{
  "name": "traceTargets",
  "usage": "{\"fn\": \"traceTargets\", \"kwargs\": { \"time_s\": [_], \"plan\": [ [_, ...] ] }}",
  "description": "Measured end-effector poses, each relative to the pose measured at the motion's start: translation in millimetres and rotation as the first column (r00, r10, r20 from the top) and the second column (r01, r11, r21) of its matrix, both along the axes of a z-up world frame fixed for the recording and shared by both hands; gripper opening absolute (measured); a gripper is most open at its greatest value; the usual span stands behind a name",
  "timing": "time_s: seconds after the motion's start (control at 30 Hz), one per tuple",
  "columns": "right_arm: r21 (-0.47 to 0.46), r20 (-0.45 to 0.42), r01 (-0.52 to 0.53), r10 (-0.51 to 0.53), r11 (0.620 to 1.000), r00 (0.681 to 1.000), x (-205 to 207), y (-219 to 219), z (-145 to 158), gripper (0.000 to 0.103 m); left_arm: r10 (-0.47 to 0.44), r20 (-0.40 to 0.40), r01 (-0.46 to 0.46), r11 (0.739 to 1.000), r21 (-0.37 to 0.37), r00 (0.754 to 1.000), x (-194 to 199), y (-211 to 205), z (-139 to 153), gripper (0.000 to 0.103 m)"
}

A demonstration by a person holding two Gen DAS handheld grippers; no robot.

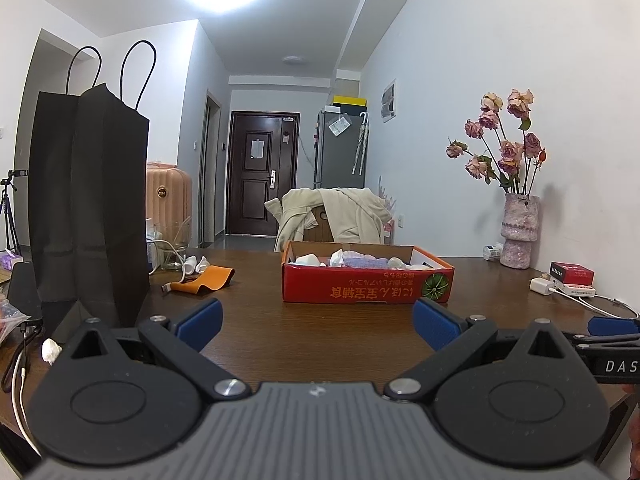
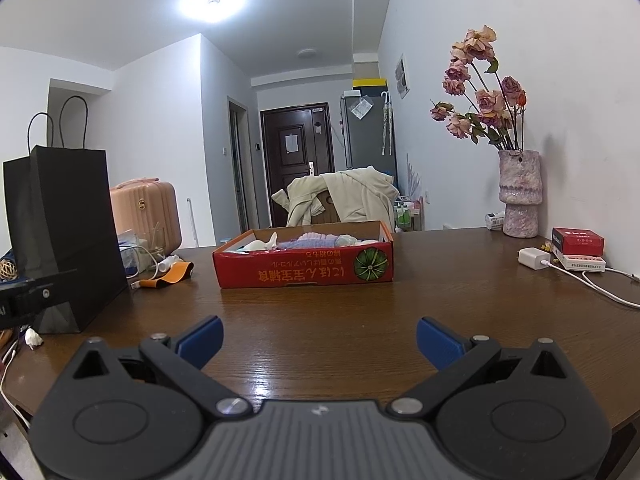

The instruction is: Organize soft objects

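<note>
We see the soft objects gathered inside a shallow red cardboard box printed with orange characters and a green pumpkin, sitting near the middle of a dark brown wooden table. Over its rim show a knitted lilac cloth and several small white and pale lumps, lying close together; we cannot tell what each one is, as the box wall hides their lower parts.

Outside the box, to its left, an orange strip of soft material lies curled on the table beside white cables, and a small white lump rests at the foot of a tall black paper carrier bag. Whether these belong to the task, we cannot say.

The left gripper and the right gripper both hover low over bare table in front of the box, each with its blue-padded jaws spread wide and holding nothing. This scene would fit a moment when the box contents wait to be sorted, or one when they have just been laid there.

If a soft piece is to be picked up, we judge it best to come down from above the rim, pinch a raised fold gently, and lift slowly so nothing drags along.

Further out, a mottled pink vase of dried roses stands by the right wall. The bag's contents are hidden.
</note>
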State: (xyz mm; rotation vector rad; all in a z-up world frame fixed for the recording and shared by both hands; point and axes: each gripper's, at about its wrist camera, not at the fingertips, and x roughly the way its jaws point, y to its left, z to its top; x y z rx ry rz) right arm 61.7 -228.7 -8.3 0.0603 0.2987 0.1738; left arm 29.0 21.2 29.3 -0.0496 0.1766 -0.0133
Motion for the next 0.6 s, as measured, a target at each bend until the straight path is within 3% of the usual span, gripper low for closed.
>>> {"fn": "traceTargets", "kwargs": {
  "time_s": [0.6],
  "plan": [
    [-0.004,0.006,-0.003,0.003,1.0,1.0,1.0,-2.0,0.8,0.103,-0.021,0.018,0.021,1.0,0.012,1.0,-0.1,-1.0,0.7,0.103]
  ]
}}
